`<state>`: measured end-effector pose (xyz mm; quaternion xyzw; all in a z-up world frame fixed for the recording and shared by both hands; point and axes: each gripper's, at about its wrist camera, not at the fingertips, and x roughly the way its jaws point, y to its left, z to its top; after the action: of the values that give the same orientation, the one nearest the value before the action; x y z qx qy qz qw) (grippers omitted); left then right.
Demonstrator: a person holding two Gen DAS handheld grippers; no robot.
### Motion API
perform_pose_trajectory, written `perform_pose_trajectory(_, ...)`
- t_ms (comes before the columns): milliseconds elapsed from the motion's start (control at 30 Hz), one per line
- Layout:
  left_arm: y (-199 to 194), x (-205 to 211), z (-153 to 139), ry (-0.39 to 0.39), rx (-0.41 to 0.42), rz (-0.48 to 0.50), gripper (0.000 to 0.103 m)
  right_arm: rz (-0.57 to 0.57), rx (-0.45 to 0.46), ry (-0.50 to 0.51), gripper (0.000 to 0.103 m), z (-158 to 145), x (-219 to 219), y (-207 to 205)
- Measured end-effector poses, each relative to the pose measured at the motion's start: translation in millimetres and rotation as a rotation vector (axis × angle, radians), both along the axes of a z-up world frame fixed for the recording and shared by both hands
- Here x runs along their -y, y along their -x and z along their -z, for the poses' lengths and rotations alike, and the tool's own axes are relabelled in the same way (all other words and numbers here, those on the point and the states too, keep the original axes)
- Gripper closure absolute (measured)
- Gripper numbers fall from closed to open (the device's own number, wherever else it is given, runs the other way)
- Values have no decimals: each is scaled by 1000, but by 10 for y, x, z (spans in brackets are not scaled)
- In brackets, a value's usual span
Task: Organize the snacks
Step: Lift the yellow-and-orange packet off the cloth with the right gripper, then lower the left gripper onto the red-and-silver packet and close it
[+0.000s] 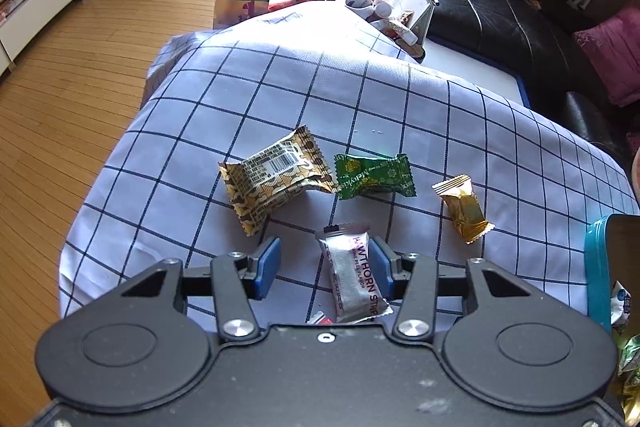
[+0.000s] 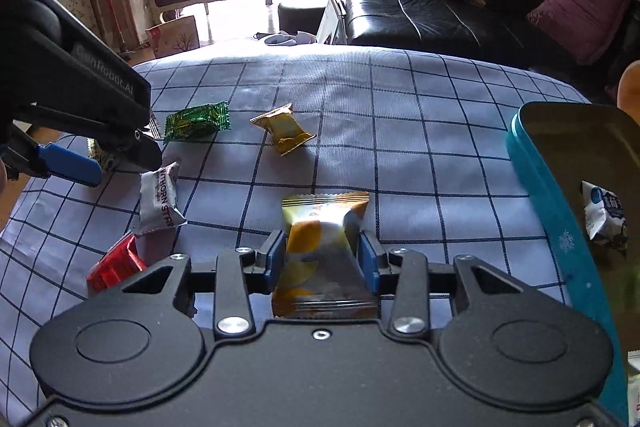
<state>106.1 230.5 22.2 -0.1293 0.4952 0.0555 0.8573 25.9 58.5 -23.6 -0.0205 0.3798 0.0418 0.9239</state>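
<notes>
My right gripper (image 2: 322, 259) clamps a yellow-orange snack packet (image 2: 320, 247), crinkled. My left gripper (image 1: 324, 269) gapes around a silver hawthorn strip (image 1: 352, 275).

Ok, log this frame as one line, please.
left gripper: open around hawthorn strip | right gripper: shut on yellow snack packet | teal tin: right, holds snacks

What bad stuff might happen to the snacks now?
The right gripper pinches the puffy yellow snack; squeezing hard might crush it, or it may slip before reaching the teal tin. The open left gripper has one finger touching the silver hawthorn strip, so it may get nudged away.
</notes>
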Motion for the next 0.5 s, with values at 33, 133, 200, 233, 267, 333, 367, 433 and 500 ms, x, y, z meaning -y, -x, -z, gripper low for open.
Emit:
perform_pose_trajectory(33,0,-6,5,3,-2,0,54,-5,1,-4,57,-8,9,5)
perform_pose_trajectory(133,12,-22,9,9,0,0,54,-13,-5,-40,59,-33,92,9)
perform_pose_trajectory(200,12,-29,19,19,-2,3,54,-5,-12,-70,59,-42,157,3)
perform_pose_trajectory(233,11,-24,23,22,-2,2,54,-1,-14,-81,59,-46,186,3)
perform_pose_trajectory(267,8,-18,25,24,-1,-1,54,3,-15,-89,60,-51,209,4)
perform_pose_trajectory(333,2,14,29,26,-1,-3,54,10,-14,-107,60,-60,256,13)
perform_pose_trajectory(367,0,36,30,27,0,1,54,13,-13,-115,60,-62,280,17)
perform_pose_trajectory(433,1,82,30,21,3,14,54,21,-13,-132,60,-72,316,29)
perform_pose_trajectory(500,0,141,41,4,5,29,54,27,-13,-145,60,-80,352,28)
